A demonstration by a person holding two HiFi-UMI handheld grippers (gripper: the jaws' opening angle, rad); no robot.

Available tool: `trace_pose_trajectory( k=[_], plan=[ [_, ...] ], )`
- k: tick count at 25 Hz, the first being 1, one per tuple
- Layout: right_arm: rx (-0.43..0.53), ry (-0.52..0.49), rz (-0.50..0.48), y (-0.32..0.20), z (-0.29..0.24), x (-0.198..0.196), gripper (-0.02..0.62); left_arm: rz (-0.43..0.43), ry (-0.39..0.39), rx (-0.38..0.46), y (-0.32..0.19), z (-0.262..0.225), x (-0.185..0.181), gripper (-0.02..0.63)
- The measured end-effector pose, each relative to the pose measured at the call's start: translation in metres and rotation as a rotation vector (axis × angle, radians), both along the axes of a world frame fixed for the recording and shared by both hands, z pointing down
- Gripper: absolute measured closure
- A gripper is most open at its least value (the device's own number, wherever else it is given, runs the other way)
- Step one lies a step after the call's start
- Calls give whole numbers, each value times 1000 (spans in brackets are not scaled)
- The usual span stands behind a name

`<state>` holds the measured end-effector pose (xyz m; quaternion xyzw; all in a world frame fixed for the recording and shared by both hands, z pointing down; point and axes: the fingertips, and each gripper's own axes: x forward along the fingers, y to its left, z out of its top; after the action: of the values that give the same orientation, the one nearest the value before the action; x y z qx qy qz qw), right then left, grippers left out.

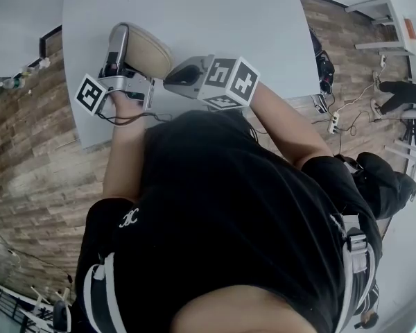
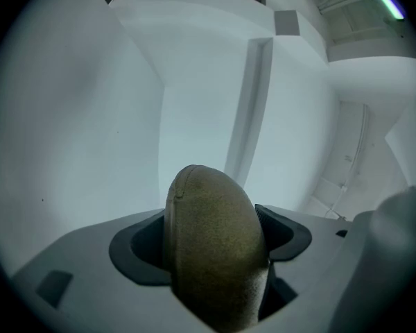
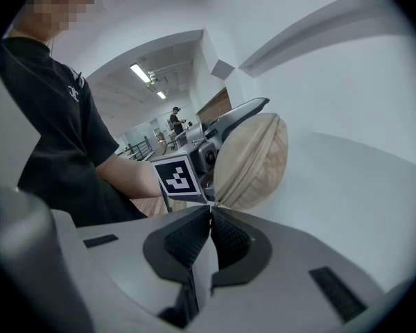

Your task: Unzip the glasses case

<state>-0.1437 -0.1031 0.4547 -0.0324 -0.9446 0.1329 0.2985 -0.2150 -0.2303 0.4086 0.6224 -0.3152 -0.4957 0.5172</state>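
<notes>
glasses case (image 2: 215,248): tan cloth-like shell, fine grainy texture, matt | table (image 1: 194,12): smooth, pale, matt | floor (image 1: 35,158) beside table: wood-look planks, dull | right gripper (image 3: 210,210): smooth matt grey plastic | pads (image 3: 187,240): black, ribbed

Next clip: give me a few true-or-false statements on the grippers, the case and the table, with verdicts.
1. The left gripper is clamped on the case. True.
2. The right gripper has its jaws wide apart. False: they are together, with the tips at the end of the case's zip seam.
3. The case is black. False: it is tan.
4. The table is a light, plain colour. True.
</notes>
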Motion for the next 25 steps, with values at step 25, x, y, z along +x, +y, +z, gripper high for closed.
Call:
trace_pose_trajectory(
  k=[25],
  plan=[
    [18, -35, 152, -5, -1, 23, 577, 60, -57, 68, 5, -8, 20, 235]
  ],
)
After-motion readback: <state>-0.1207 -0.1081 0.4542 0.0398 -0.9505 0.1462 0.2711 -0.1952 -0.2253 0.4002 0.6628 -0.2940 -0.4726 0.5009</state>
